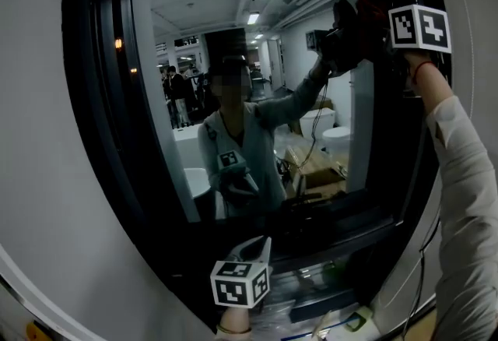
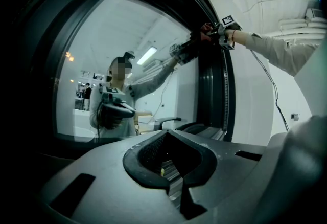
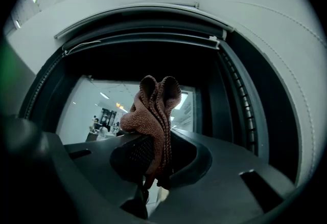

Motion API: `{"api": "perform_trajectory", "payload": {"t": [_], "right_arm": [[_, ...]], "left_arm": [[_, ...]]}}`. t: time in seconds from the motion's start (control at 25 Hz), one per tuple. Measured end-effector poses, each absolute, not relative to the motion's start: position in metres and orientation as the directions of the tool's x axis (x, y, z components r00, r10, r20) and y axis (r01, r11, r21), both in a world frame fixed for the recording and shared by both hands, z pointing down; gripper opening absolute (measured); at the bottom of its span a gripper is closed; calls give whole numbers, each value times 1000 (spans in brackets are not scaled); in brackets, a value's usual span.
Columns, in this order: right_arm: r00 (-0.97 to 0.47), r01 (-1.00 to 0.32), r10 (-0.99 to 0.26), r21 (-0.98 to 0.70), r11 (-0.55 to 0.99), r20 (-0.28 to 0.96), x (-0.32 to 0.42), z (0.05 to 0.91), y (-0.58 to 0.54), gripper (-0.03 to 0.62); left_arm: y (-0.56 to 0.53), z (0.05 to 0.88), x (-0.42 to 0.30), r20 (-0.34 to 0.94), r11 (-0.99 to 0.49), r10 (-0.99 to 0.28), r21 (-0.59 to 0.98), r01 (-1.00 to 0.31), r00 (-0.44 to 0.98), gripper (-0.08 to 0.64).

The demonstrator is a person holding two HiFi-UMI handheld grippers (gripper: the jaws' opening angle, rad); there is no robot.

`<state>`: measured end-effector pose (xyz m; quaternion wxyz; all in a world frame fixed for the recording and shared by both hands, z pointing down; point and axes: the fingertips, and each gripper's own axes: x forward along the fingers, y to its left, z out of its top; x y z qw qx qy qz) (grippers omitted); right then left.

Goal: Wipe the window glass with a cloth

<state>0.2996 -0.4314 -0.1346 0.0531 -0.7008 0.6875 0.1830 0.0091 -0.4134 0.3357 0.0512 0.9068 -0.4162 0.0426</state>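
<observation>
My right gripper (image 3: 153, 159) is clamped on the bunched reddish-brown knit cloth (image 3: 153, 108) at the top-right corner of the dark-framed window glass (image 1: 311, 168), unwiped pane lying down-left of it; left gripper (image 2: 171, 161) closed, empty, low.

Black window frame (image 1: 109, 98) in white wall (image 1: 39, 137), perhaps plastic-wrapped clutter (image 1: 311, 285) below.

Cloth (image 3: 153, 110) reddish-brown, ribbed weave; marker cubes (image 1: 420, 28) white w/ black square patterns; window frame (image 1: 101, 137) black; surrounding wall (image 1: 39, 98) grey; sleeve (image 1: 467, 176) pale, poss. beige in dim light.
</observation>
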Motion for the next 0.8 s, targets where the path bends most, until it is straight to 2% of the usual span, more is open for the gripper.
{"api": "perform_trajectory", "payload": {"t": [0.4,0.8], "right_arm": [[44,-986,-944,138,-94,-328,321,-128,-435,50],[-93,-986,-916,161,32,-390,268,-113,-397,51]], "left_arm": [[-415,331,4,125,-651,-748,53,-757,652,5],[-401,338,-1,130,-638,-758,63,-768,640,5]]}}
